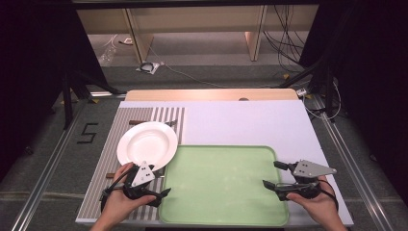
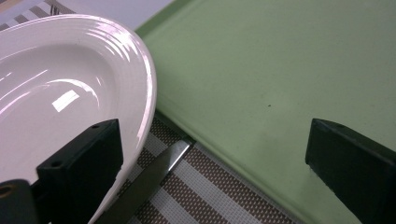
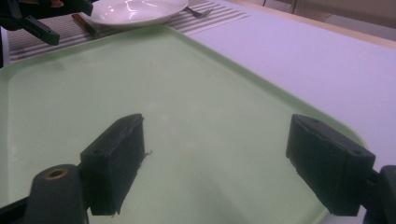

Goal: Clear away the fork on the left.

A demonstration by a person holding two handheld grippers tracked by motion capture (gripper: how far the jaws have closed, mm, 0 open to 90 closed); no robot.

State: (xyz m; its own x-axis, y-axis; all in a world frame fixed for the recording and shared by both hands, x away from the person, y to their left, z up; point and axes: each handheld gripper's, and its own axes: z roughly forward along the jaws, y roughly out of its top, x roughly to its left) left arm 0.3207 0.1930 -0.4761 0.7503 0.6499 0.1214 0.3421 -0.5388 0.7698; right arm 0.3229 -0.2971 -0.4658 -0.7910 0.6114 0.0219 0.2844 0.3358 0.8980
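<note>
- Toward the lower left of the high view, your left gripper [image 1: 153, 185] sits at the near rim of the round white glazed plate [image 1: 147, 144], jaws spread wide with nothing between them.
- Seen from the left gripper view, one jaw overlaps the plate's rim [image 2: 140, 88]; the other hangs over the pale green rectangular plastic tray [image 2: 261, 79].
- A steel knife blade [image 2: 154, 172] lies on the brown-and-white striped woven placemat [image 2: 205, 186], running under the plate's edge beside the tray's lip.
- At the lower right of the high view, your right gripper [image 1: 275, 175] hovers over the tray's right end [image 1: 281, 192], jaws spread, holding nothing.
- Up in the right gripper view's top edge, a fork [image 3: 198, 11] rests on the placemat just beyond the plate.
- Tray and placemat lie on a white table top [image 1: 240, 120].
</note>
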